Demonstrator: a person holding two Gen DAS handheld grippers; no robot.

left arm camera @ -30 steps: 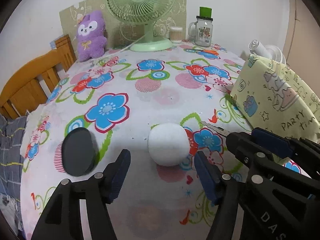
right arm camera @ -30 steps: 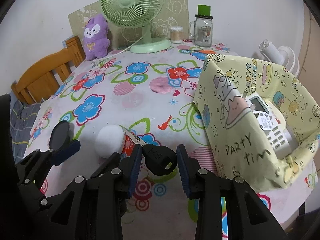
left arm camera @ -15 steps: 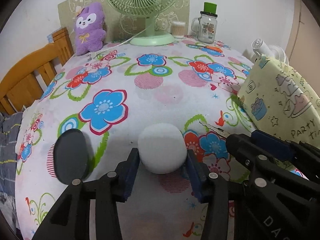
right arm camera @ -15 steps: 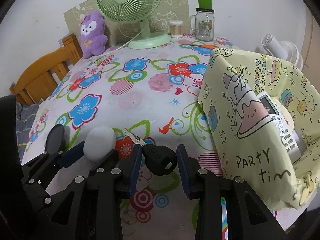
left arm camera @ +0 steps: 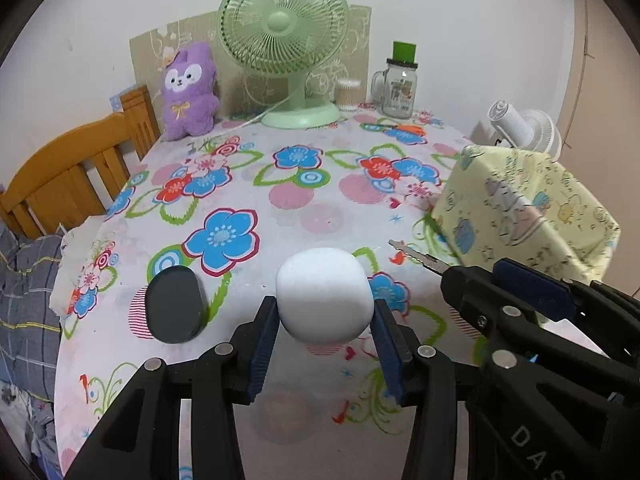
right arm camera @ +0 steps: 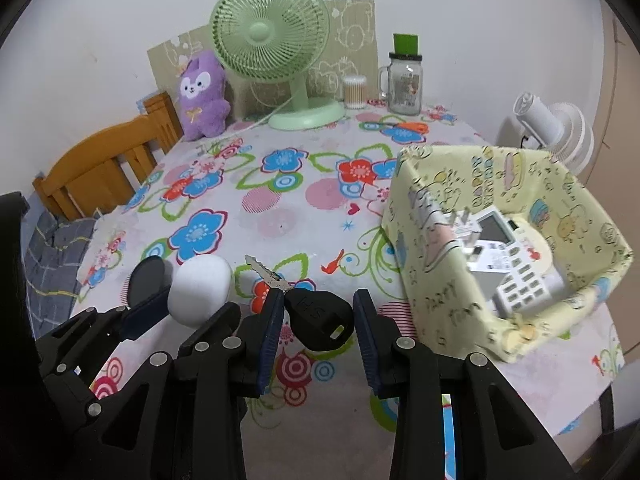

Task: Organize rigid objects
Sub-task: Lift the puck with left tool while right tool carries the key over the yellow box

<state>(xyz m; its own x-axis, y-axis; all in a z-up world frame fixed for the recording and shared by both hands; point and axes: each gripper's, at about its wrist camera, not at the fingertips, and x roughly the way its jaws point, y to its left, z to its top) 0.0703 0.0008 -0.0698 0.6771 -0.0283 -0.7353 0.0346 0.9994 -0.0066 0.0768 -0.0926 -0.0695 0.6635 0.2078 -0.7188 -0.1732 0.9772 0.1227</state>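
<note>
The left gripper [left arm camera: 325,344] is clamped on a white rounded case [left arm camera: 325,294], its jaws having just closed on it, and the case is held above the flowered tablecloth [left arm camera: 280,200]. The right gripper [right arm camera: 318,332] is closed on the black head of a key [right arm camera: 318,316], whose metal blade points away. A black oval disc [left arm camera: 174,304] lies just left of the case. A yellow fabric basket [right arm camera: 436,292] with a calculator [right arm camera: 520,272] inside stands at the right
</note>
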